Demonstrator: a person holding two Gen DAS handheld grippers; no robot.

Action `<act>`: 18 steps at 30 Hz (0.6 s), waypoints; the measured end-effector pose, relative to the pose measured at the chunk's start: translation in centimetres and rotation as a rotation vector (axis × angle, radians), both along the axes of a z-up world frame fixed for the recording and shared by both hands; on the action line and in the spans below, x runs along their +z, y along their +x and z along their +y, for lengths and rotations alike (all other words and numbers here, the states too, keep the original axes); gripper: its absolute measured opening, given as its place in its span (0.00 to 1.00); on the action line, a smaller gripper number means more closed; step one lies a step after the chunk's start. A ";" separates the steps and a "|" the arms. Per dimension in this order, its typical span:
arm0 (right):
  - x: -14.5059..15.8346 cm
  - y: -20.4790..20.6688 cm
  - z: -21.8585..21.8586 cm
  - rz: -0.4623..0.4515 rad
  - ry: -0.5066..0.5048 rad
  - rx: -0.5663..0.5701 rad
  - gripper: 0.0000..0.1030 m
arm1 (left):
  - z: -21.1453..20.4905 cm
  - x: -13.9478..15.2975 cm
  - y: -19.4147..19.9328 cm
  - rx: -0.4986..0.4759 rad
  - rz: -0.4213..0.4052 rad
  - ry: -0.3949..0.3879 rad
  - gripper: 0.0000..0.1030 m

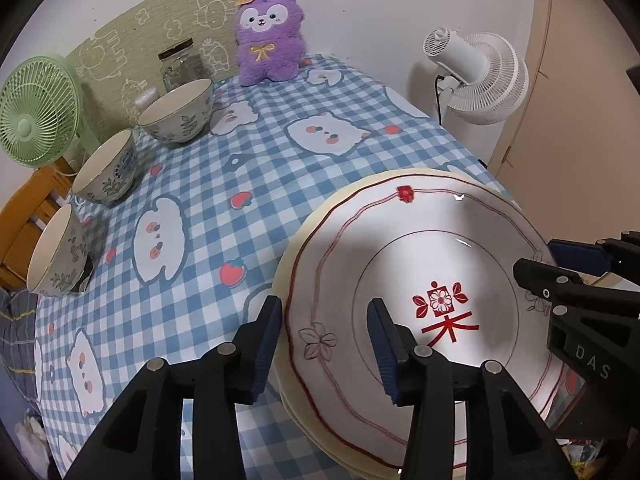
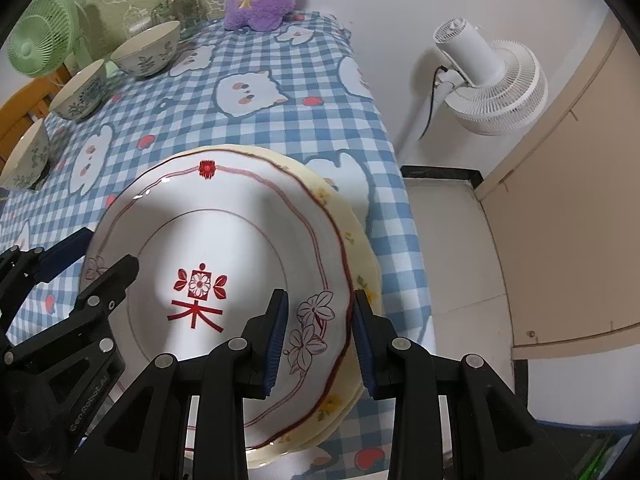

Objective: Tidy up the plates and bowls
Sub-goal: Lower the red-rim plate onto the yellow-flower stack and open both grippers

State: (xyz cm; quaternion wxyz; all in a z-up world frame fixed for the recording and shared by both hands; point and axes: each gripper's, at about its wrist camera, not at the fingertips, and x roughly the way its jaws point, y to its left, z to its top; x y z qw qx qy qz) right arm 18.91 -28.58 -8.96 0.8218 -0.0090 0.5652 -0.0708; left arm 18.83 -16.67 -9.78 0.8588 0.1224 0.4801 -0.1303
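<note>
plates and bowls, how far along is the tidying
Done: the red-patterned plate lies on the cream plates, stacked. In hand: the left gripper and right gripper each straddle opposite rims, fingers apart. Left: three bowls stand separately, not nested.

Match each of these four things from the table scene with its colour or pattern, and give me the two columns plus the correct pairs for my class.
Things:
1. plush toy
2. small fan
3. top plate
4. tablecloth

Colours or patterns:
A. white with red line trim and a red character in the middle
B. blue and white checks with cartoon animals
C. purple
D. pale green

Pairs: 1-C, 2-D, 3-A, 4-B
</note>
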 end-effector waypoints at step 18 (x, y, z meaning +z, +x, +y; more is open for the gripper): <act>3.0 0.1 3.2 -0.139 0.067 0.057 0.67 | 3.7 2.0 0.4 0.081 -0.040 -0.077 0.72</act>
